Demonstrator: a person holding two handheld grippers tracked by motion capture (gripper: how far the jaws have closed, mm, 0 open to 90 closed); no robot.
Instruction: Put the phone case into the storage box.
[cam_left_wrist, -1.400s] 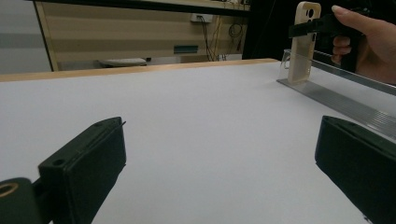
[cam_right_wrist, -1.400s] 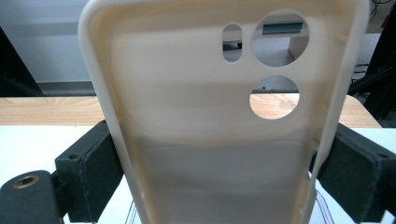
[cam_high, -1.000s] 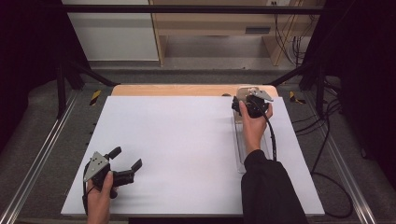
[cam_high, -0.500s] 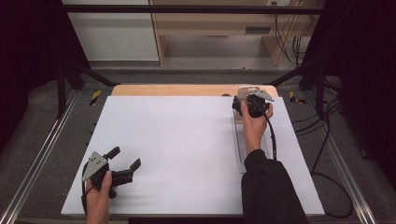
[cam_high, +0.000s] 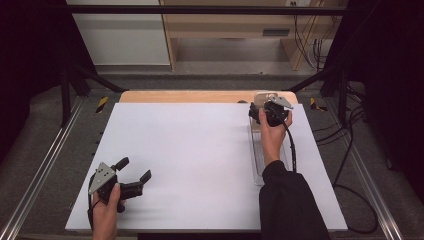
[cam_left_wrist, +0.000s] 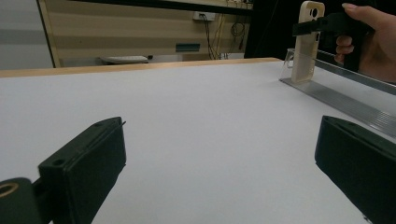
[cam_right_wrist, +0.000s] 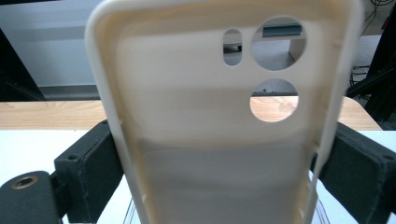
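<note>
Cream phone case (cam_right_wrist: 215, 140), light, flexible, upright in clear rack (cam_high: 260, 160) at bench far right; right claw (cam_high: 268, 111) pinches its side edges. Left claw (cam_high: 132, 175) spread, empty.

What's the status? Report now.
Right gripper shut on cream plastic phone case, upright at clear acrylic rack. Left gripper open, idle. Path clear.

Layout around the clear rack on the bench

The clear rack (cam_high: 260, 160) lies along the right side of the bench (cam_high: 200, 150). A phone case (cam_left_wrist: 306, 39) stands upright at the rack's far end, the right gripper (cam_high: 267, 111) closed on its sides. The left gripper (cam_high: 131, 175) sits well left of the rack, at the bench's near-left corner.
</note>
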